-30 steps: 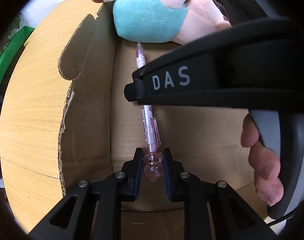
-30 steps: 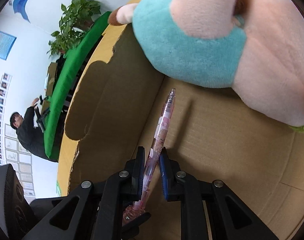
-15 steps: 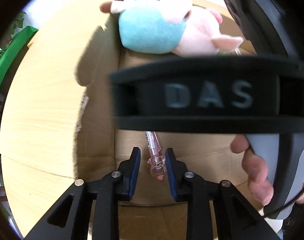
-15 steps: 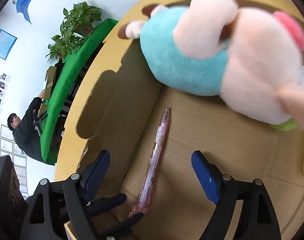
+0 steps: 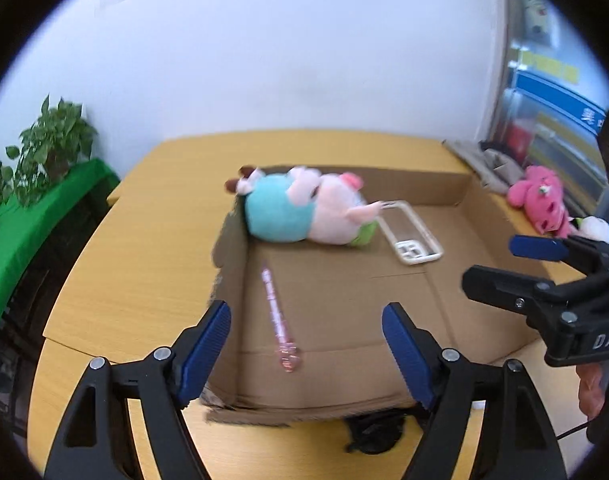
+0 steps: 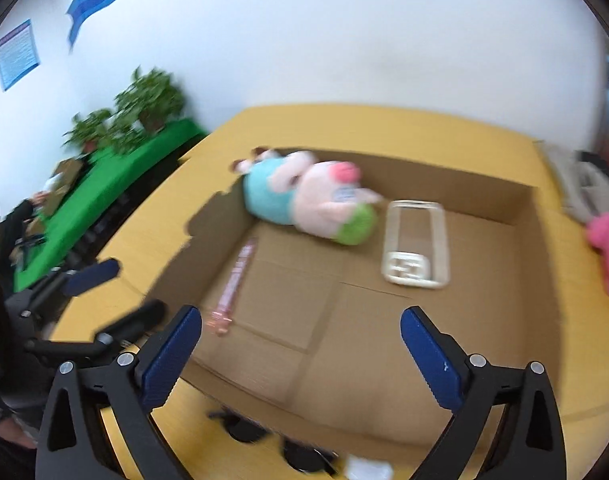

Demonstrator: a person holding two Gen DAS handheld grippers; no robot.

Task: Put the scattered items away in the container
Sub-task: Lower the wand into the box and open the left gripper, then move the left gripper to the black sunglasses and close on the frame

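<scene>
A shallow cardboard box point(image 5: 444, 196) point(image 6: 516, 216) sits on the wooden table. Inside it lie a pink pen point(image 5: 278, 314) point(image 6: 232, 284) by the left wall, a teal and pink plush pig point(image 5: 304, 212) point(image 6: 304, 200) at the back, and a clear phone case point(image 5: 410, 232) point(image 6: 416, 244). My left gripper point(image 5: 306, 344) is open and empty above the box's near edge. My right gripper point(image 6: 300, 356) is open and empty too; it shows at the right in the left wrist view point(image 5: 504, 264).
A pink plush toy point(image 5: 542, 200) point(image 6: 608, 244) lies on the table right of the box, with a white item beside it. Dark objects point(image 5: 374, 432) point(image 6: 240, 428) lie on the table before the box. A green-covered table with plants point(image 6: 116, 152) stands at left.
Both grippers let go of the pink pen, opened wide and pulled back and up out of the box. The pen now lies on the box floor.
</scene>
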